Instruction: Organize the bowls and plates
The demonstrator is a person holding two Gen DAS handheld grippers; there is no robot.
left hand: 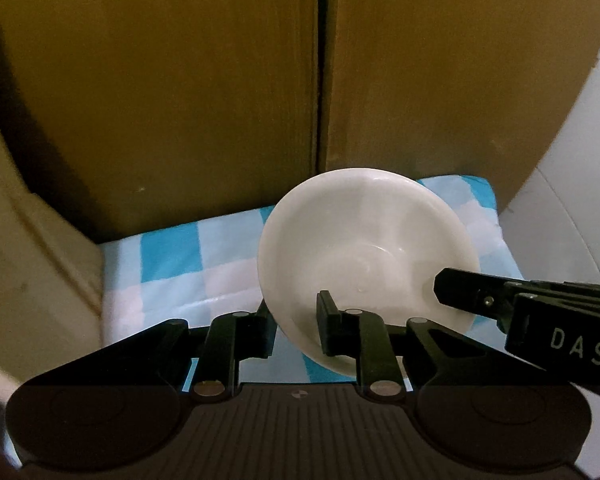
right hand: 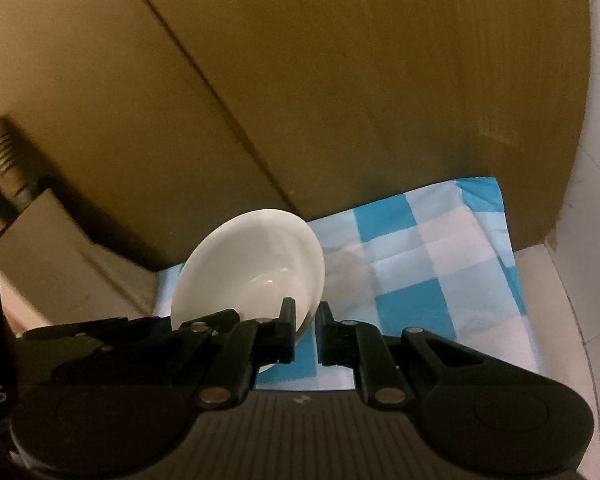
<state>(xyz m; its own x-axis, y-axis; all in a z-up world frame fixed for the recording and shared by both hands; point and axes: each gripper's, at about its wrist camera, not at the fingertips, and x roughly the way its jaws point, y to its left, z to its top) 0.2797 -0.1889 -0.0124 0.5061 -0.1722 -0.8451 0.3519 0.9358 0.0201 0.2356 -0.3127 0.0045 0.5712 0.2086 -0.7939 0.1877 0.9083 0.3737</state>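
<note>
Both grippers working one white bowl (left hand: 364, 256) right now: left gripper (left hand: 296, 328) clamping the near rim, one finger inside and one outside, right gripper (right hand: 305, 330) pinching the rim at the other side, bowl tipping up over the back edge of the checkered cloth (right hand: 420, 272), close against the cardboard wall (left hand: 180, 80). Looking like mid-carry, so probably needing to level it and lower gently before either grip lets go. Not seeing any plates or a stack anywhere, and struggling to tell whether the bowl's underside is touching the cloth
</note>
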